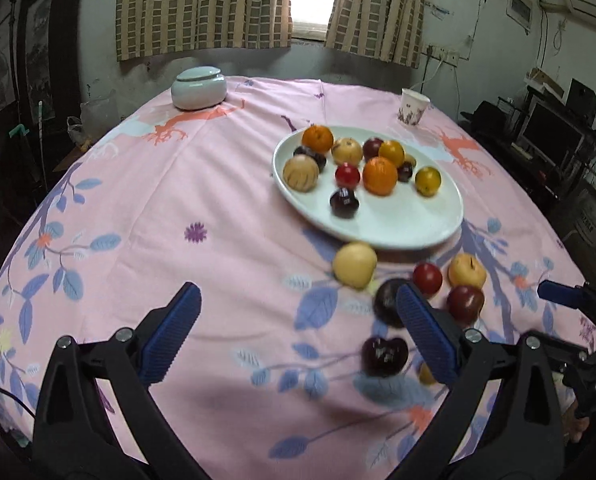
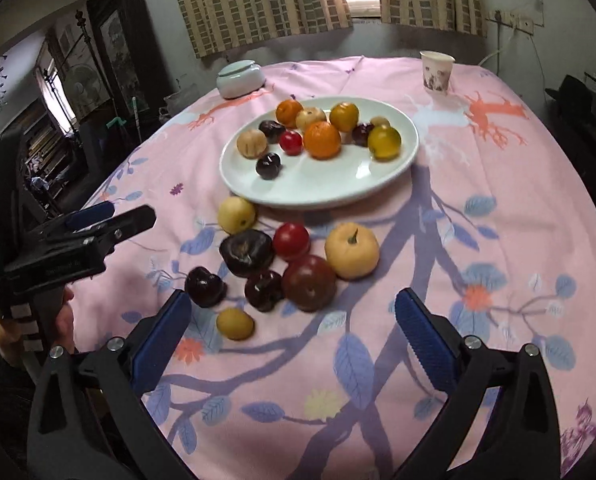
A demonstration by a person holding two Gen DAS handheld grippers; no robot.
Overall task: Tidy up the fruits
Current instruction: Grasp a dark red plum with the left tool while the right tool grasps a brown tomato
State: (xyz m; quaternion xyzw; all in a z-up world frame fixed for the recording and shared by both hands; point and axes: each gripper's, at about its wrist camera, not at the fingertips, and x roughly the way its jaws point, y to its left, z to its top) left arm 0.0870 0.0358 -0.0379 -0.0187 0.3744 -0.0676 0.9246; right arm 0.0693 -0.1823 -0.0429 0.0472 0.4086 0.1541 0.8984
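A white oval plate (image 1: 397, 224) (image 2: 337, 184) holds several fruits: oranges, yellow and tan fruits, red and dark plums. Several loose fruits lie on the pink cloth in front of it: a pale yellow fruit (image 2: 237, 213), a red plum (image 2: 291, 241), a yellow apple-like fruit (image 2: 351, 251), dark plums (image 2: 246, 252) and a small yellow fruit (image 2: 235, 323). My left gripper (image 1: 298, 332) is open and empty, left of the loose fruits. My right gripper (image 2: 292, 334) is open and empty, just in front of them; it also shows in the left wrist view (image 1: 577, 304).
A pale lidded jar (image 1: 198, 88) (image 2: 241, 76) stands at the table's far left. A paper cup (image 1: 413, 107) (image 2: 437, 70) stands at the far right. The round table's edge curves around on all sides; furniture and electronics stand beyond it.
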